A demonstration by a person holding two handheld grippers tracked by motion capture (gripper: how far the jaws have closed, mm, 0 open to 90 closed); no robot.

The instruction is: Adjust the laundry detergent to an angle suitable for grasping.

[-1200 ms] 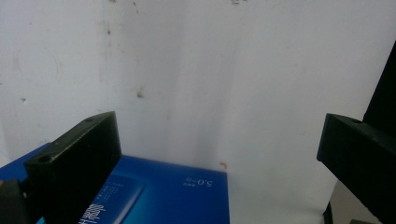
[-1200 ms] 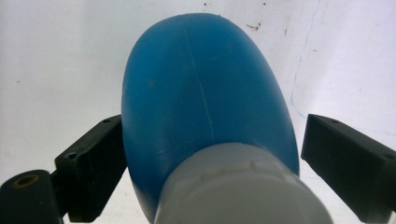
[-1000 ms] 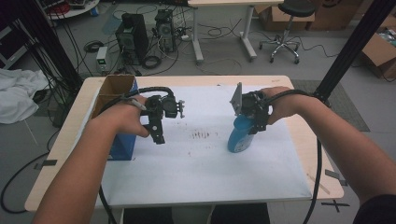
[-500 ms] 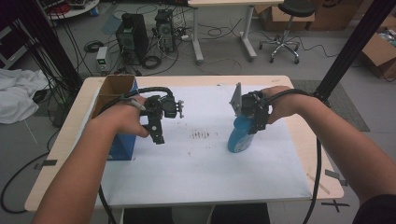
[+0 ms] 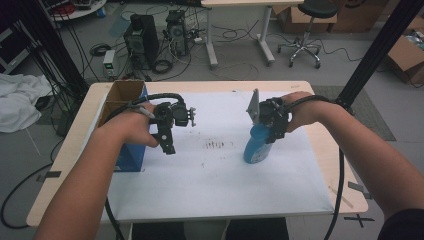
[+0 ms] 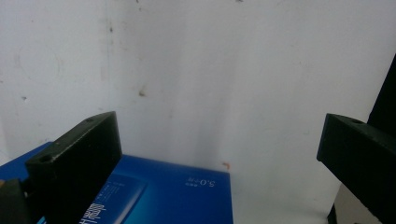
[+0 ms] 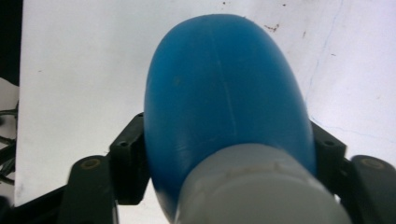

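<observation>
From the high view, the right gripper [image 5: 266, 136] comes down over the top of a blue bottle [image 5: 256, 149] standing on the white sheet of the bench [image 5: 210, 190], right of centre. Its fingers have just been closing, with the bottle between them. The left gripper [image 5: 170, 146] hangs above the sheet beside a blue box [image 5: 131, 159] at the bench's left edge, forearm angled in from below.

In the left gripper view, the fingers [image 6: 74, 158] stand wide apart, released, grasping nothing; the box's printed lid [image 6: 182, 196] lies beneath them.

In the right gripper view, the fingers [image 7: 130, 154] press both flanks of the bottle [image 7: 219, 102], just below its grey cap [image 7: 257, 186].
</observation>
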